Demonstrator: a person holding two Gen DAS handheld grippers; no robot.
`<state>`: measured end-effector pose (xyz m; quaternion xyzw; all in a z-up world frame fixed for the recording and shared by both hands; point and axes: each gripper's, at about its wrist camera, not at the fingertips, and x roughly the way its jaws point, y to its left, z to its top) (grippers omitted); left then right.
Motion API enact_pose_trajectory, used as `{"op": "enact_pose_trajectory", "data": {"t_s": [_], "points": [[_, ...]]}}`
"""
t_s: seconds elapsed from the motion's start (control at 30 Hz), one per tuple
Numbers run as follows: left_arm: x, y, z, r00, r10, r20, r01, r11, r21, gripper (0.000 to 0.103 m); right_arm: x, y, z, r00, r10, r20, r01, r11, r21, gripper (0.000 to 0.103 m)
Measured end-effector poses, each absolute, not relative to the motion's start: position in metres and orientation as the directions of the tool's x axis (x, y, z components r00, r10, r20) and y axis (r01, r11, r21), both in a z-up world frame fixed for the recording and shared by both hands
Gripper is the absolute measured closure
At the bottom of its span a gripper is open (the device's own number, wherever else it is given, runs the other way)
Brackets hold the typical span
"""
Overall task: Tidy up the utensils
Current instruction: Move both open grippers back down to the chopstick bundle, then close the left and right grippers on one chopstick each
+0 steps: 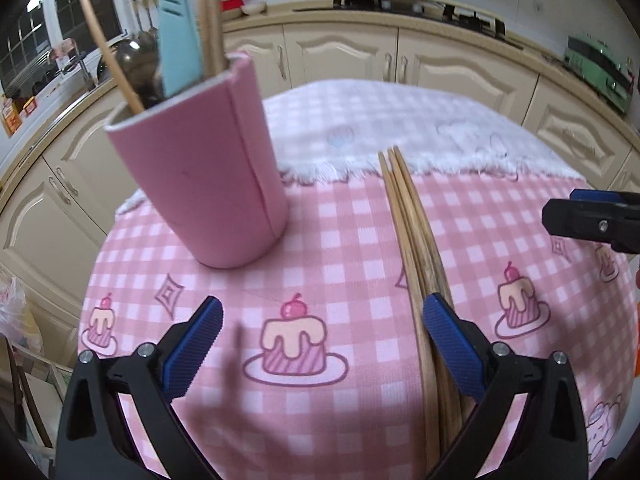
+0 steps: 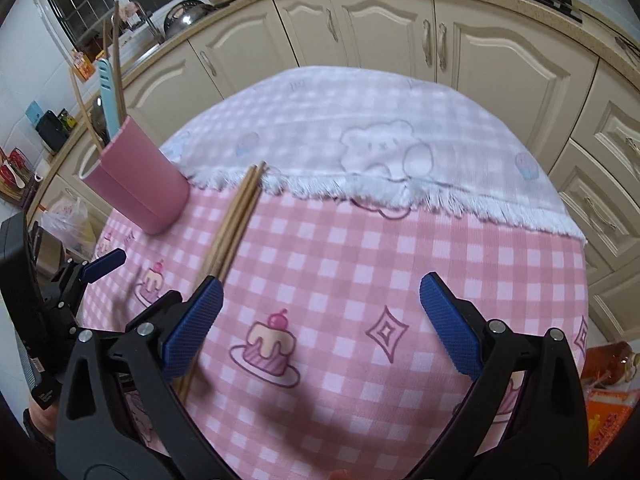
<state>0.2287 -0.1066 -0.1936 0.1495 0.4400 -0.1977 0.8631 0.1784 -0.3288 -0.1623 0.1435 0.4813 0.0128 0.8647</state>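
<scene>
Chopsticks, the bundle of thin wooden sticks [image 1: 404, 216] on the pink checked surface [image 1: 340, 240], look light, stiff and roll-prone, so mid-shaft seems safest; both tongs, left [image 1: 322, 344] and right [image 2: 320, 320], gape empty.

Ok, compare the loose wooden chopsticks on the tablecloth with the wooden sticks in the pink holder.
The loose wooden chopsticks lie flat on the pink checked tablecloth; the wooden sticks stand tilted in the pink cylindrical holder. The loose ones are bundled together; those in the holder are spread apart beside a light blue utensil. Both are slim, light wood.
</scene>
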Motion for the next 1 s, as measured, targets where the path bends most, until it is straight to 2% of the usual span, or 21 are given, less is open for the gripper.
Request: {"op": "enact_pose_trajectory", "data": {"t_s": [0.27,0.6,1.0], "points": [[0.237,-0.115,-0.205,0.527,-0.194,-0.828,0.479,0.872,0.100,0.005,0.185,-0.317,-0.178,0.489,0.134,-0.862,0.096,0.974,0.207,0.006],[0.233,-0.084,-0.204,0.545,-0.185,-0.818,0.458,0.883,0.105,0.005,0.202,-0.270,-0.193,0.460,0.059,-0.886,0.000,0.998,0.066,0.006],[0.233,-0.066,-0.205,0.532,-0.216,-0.819,0.452,0.890,0.059,0.005,0.214,-0.253,-0.194,0.434,0.041,-0.900,-0.002,0.999,0.045,0.006]]}}
